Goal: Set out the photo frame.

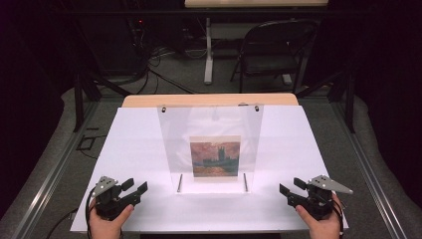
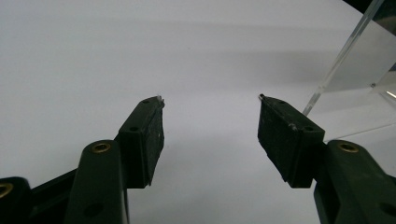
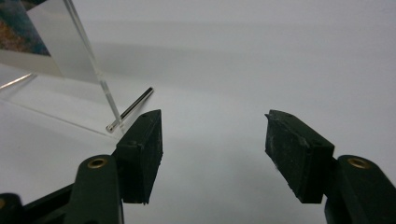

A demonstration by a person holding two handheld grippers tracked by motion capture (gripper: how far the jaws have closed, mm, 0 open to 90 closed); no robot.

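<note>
Both your left gripper (image 1: 141, 187) and right gripper (image 1: 285, 189) gape empty; squeeze unevenly and the clear acrylic picture stand (image 1: 210, 130) may tip.

A clear acrylic frame (image 1: 209, 144) stands on the desk (image 1: 134, 149), leaning back, with two screws at its top corners. A small painting (image 1: 215, 156) of dusky red sky over dark towers sits low in the frame. Two metal pins (image 1: 179, 182) lie at the frame's foot.

Each hand grips a hand-held gripper low at the near corners, left hand-held gripper (image 1: 135, 187) and right hand-held gripper (image 1: 291, 185) both with jaws spread wide, angled inward
</note>
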